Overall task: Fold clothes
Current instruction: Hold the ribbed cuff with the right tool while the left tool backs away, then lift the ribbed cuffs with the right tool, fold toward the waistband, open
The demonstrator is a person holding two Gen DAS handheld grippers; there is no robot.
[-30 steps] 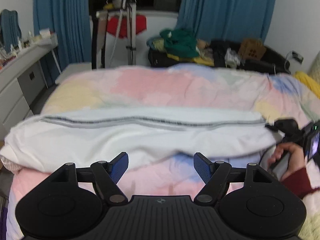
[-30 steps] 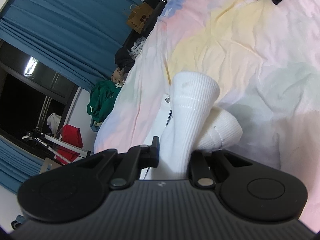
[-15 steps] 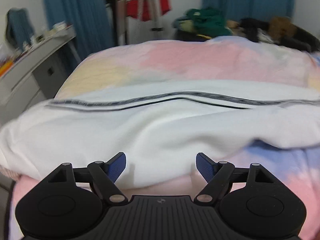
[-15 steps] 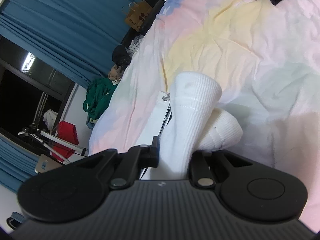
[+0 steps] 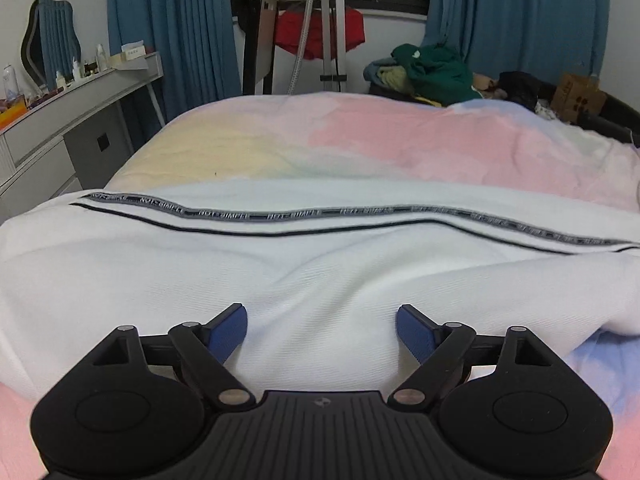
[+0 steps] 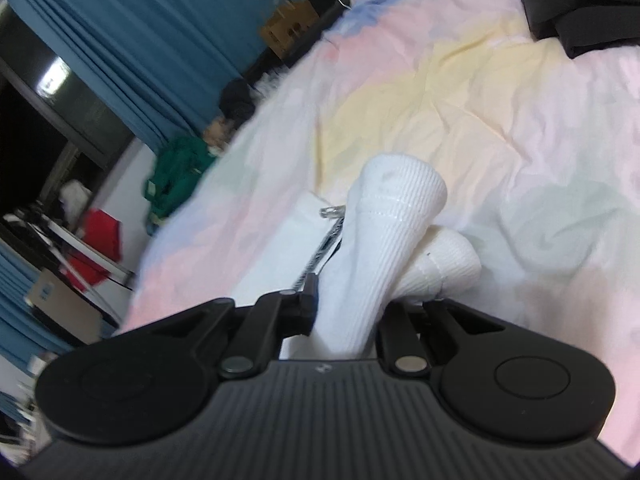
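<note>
White trousers with a grey lettered side stripe lie stretched across the pastel bed cover. My left gripper is open just above the white cloth near its front edge, holding nothing. My right gripper is shut on the ribbed white cuffs of the trousers, which stick up between its fingers; a second cuff lies beside it on the cover.
A grey dresser with bottles stands left of the bed. A tripod and a red garment stand at the window. A green clothes pile and a cardboard box lie behind the bed. A black item lies on the cover.
My left gripper moved forward and left over the white trousers, and the other hand left its view. My right gripper stayed shut on the cuffs and shifted slightly.
</note>
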